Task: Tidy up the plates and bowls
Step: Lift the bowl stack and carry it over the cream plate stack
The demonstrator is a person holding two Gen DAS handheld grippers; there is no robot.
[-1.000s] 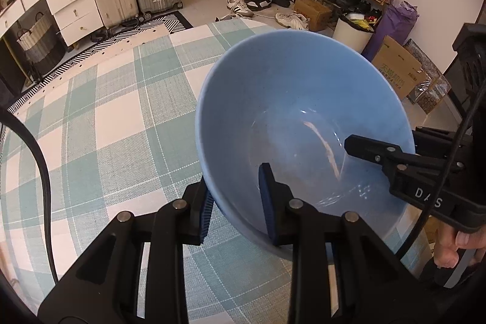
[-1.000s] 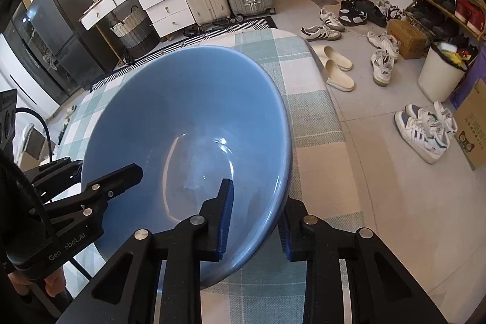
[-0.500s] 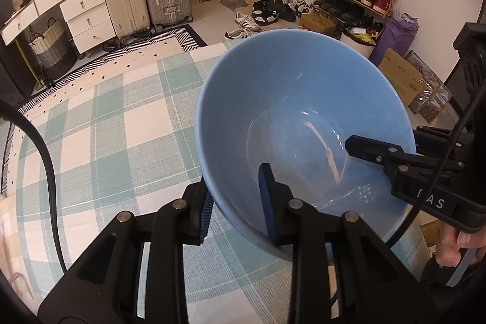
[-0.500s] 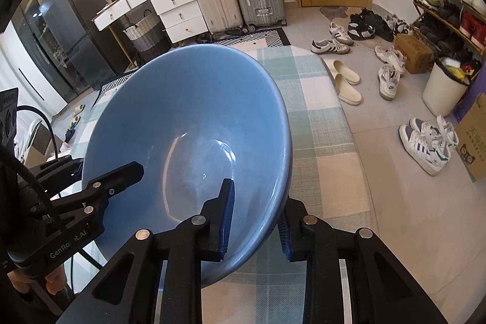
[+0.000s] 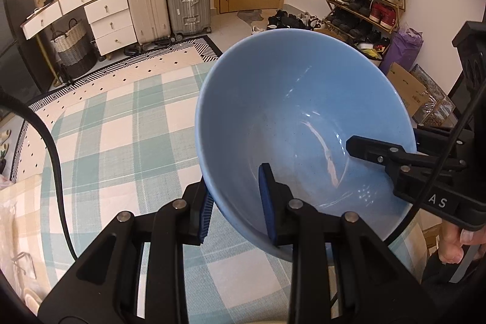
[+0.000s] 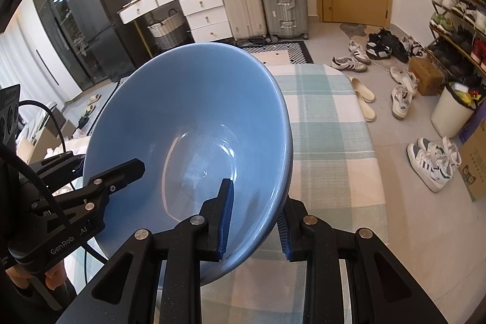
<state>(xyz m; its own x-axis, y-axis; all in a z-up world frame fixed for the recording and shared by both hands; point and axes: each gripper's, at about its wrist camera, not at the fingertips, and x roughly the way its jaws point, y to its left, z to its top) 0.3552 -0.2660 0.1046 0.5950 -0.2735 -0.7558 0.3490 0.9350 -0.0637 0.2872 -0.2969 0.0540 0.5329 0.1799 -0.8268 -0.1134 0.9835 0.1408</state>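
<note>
From where I stood, the left gripper (image 5: 235, 204) had its fingers clamped on the near wall of the blue bowl (image 5: 303, 117), one inside, one outside. The right gripper (image 6: 253, 217) was clamped on the opposite wall. Over the last second the pair had raised the tilted bowl higher above the checked tabletop (image 5: 121, 135). I judged it was being carried toward wherever the bowls belonged.

large blue bowl (image 5: 291, 117), empty, tilted, held aloft
</note>
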